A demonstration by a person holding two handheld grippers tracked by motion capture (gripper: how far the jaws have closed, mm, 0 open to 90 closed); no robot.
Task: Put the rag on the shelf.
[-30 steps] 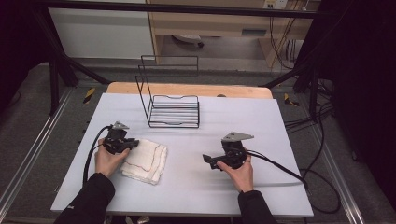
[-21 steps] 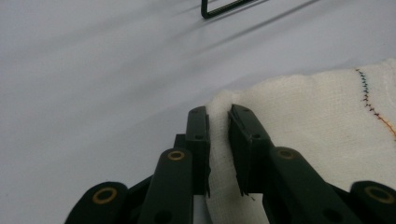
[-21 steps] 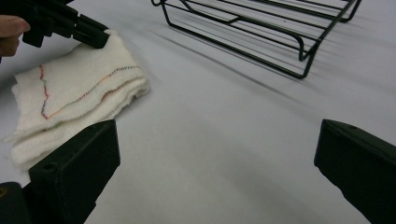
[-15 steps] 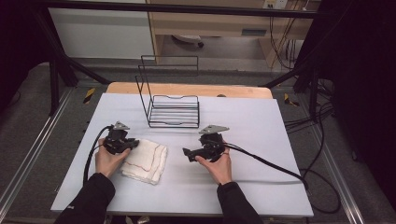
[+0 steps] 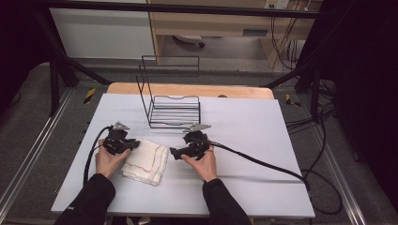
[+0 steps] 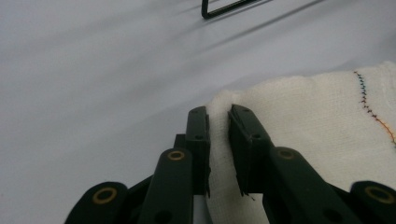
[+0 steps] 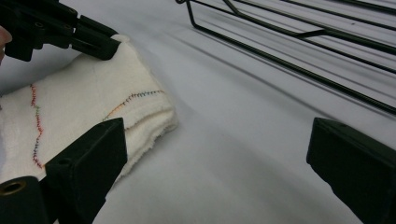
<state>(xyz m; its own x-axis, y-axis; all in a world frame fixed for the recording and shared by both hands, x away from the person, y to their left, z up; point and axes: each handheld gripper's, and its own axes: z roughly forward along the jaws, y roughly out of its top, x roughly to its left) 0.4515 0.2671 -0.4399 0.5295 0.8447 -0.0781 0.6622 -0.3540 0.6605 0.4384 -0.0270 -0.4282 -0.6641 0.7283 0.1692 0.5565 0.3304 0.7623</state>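
the left hand-held gripper (image 6: pixel 218 135) pinches a corner of the folded cloth (image 5: pixel 146 161) lying near the desk's (image 5: pixel 244 122) left edge. the right hand-held gripper (image 5: pixel 174 153), jaws spread and just narrowing, sits beside the cloth's right edge.

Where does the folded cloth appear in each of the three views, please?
High view: the cloth lies left of centre on the table, between the two grippers.
Left gripper view: cloth at right, its corner pinched between the jaws.
Right gripper view: cloth at left, ahead of the open jaws.
Shared landmark: the wire rack beyond it.
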